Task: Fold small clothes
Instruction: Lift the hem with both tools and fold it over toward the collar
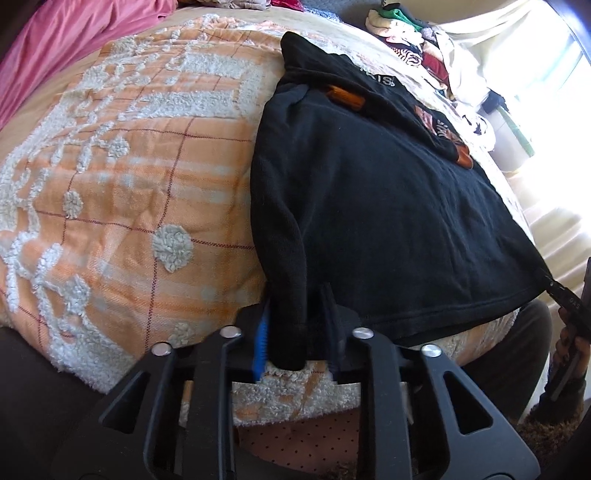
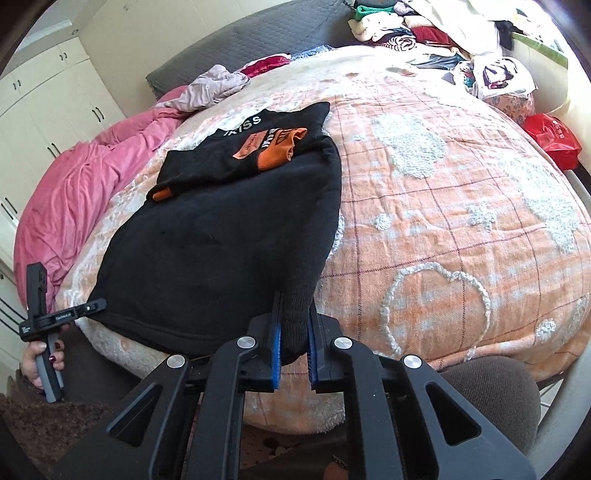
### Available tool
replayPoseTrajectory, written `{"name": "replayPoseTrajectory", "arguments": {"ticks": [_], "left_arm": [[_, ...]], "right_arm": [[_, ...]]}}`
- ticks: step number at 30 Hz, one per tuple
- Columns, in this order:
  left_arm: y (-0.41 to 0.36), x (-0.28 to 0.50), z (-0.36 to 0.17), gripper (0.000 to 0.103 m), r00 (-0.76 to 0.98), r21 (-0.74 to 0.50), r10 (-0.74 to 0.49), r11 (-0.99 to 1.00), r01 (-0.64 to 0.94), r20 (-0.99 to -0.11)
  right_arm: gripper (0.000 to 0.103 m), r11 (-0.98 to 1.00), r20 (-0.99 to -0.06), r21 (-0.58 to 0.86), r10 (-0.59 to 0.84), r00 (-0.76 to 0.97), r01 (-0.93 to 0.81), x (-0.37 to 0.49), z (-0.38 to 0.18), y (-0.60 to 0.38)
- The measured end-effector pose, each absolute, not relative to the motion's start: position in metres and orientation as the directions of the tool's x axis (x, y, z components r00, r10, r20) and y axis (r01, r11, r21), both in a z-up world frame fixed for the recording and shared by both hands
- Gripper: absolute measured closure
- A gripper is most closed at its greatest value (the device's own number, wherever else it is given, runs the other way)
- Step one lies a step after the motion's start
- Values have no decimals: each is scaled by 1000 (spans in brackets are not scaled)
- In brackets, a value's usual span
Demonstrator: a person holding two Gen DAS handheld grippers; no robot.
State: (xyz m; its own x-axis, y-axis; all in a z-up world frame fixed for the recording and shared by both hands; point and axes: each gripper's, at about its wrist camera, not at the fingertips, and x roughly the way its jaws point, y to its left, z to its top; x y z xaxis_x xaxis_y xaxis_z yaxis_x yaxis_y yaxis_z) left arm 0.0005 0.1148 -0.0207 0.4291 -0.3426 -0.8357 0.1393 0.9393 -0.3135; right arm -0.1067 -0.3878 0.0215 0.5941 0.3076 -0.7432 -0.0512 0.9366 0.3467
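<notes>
A black sweatshirt (image 1: 369,203) with orange cuffs and white lettering lies spread on the bed's orange-and-white checked blanket (image 1: 129,166), sleeves folded across its body. My left gripper (image 1: 297,332) is shut on one near corner of its hem, black cloth bunched between the blue pads. In the right wrist view the sweatshirt (image 2: 221,229) runs away from me, and my right gripper (image 2: 293,332) is shut on the other near hem corner. Each gripper shows in the other's view, pinching the hem: the left gripper (image 2: 96,305), the right gripper (image 1: 554,286).
A pile of mixed clothes (image 2: 424,33) sits at the far corner of the bed. A pink duvet (image 2: 74,192) lies along the left side, a red bag (image 2: 552,138) at the right edge. White wardrobe doors (image 2: 55,92) stand behind.
</notes>
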Motion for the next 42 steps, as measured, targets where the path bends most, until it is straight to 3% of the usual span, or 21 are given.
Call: {"name": "replayPoseTrajectory", "arguments": {"ticks": [22,42], "left_arm": [[131,22,60,99,623,-382,-405,907,180,-669],[125,79,100,99,702,-387,-401,902,190,-588]], "right_arm": [[94,945,-605,320,260,752,-69,-92,90,-396],[94,941,-534,335,224,815,-40,-28,120,-407]]}}
